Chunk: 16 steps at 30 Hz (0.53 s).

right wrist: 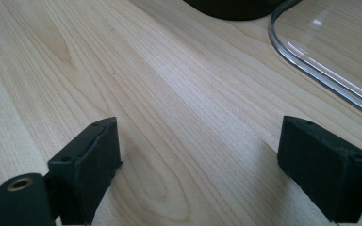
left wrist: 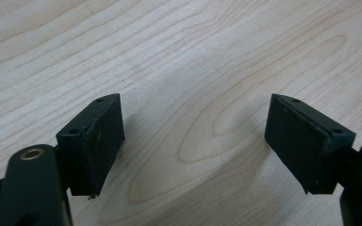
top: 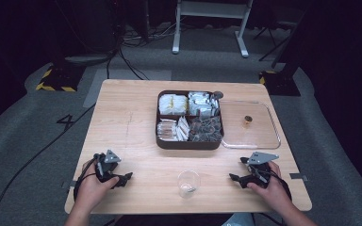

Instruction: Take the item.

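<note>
Two tools rest released: left tool and right tool flank the cup; we should close on its wall gently.

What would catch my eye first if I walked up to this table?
Probably the dark four-compartment box at the table's middle, filled with packets, with its clear lid lying flat just to its right. Next, the empty clear cup near the front edge, standing between the left gripper and right gripper, both resting on the wood with jaws open.
</note>
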Motion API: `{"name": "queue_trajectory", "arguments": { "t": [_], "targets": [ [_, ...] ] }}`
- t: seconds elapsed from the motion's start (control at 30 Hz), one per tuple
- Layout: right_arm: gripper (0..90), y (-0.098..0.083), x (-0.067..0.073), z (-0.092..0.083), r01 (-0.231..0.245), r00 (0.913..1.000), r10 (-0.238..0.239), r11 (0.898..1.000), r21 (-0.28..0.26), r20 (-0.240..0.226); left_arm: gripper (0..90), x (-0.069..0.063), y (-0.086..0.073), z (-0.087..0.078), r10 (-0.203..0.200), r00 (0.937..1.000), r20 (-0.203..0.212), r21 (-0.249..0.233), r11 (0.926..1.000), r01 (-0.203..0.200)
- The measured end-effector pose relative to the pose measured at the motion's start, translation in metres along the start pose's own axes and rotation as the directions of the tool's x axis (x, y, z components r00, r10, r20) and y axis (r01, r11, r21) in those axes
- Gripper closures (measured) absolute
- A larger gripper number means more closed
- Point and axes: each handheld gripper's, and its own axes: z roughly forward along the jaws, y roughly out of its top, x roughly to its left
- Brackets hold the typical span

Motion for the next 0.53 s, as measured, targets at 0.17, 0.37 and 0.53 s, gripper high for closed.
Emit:
{"name": "queue_trajectory", "arguments": {
  "t": [0.17, 0.37, 0.53],
  "targets": [
    [13.8, 0.0000, 0.0000, 0.0000, -0.001, 1.0000, 0.001, 1.000, -0.001, 0.000, 6.5, 0.0048, -0.0070, 0.0095, 0.028, 0.9996, -0.001, -0.090, 0.9955, -0.028],
    [13.8, 0.0000, 0.0000, 0.0000, -0.001, 1.0000, 0.001, 1.000, -0.001, 0.000, 1.3, 0.0038, -0.0067, 0.0103, 0.011, 0.9998, -0.017, -0.087, 0.9961, -0.012],
    [13.8, 0.0000, 0.0001, 0.0000, -0.001, 1.0000, 0.001, 1.000, -0.001, 0.000, 1.3, 0.0027, -0.0072, 0.0100, -0.001, 0.9996, -0.027, -0.089, 0.9960, -0.002]
  ]
}}
